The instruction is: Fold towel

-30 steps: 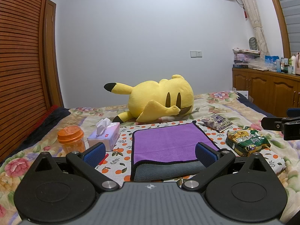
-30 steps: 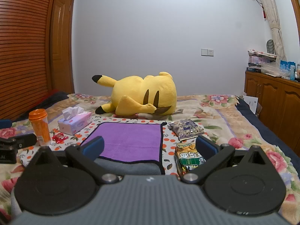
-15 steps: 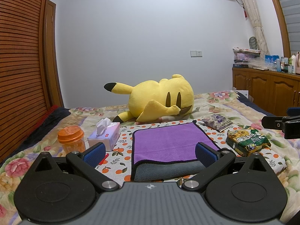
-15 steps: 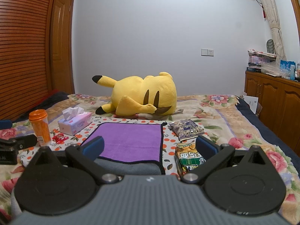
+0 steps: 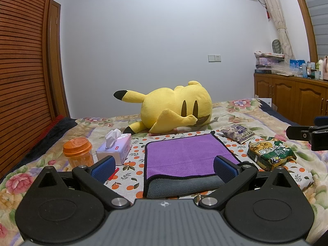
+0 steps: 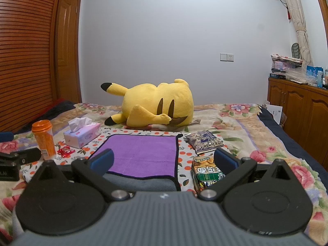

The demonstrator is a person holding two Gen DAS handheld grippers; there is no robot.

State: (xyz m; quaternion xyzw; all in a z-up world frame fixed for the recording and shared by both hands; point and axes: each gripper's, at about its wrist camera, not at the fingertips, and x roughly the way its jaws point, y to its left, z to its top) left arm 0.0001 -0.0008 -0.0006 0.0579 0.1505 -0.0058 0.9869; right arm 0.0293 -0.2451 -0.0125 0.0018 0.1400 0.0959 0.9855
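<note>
A purple towel [image 5: 184, 155] with a black edge lies flat on a fruit-print cloth on the bed, its grey underside showing at the near fold. It also shows in the right wrist view [image 6: 143, 153]. My left gripper [image 5: 164, 167] is open and empty, hovering just before the towel's near edge. My right gripper [image 6: 164, 161] is open and empty, before the towel's near right corner. The right gripper's tip shows at the far right of the left wrist view [image 5: 307, 135].
A yellow plush toy [image 5: 174, 110] lies behind the towel. A tissue box [image 5: 114, 149] and orange bottle [image 5: 79, 152] stand left of it. Two snack bags [image 5: 270, 152] [image 5: 238, 133] lie right of it. A red candy [image 6: 65, 150] lies near the tissue box.
Both grippers stay open and nearly still. The right gripper's tip has drifted slightly in the left wrist view.
</note>
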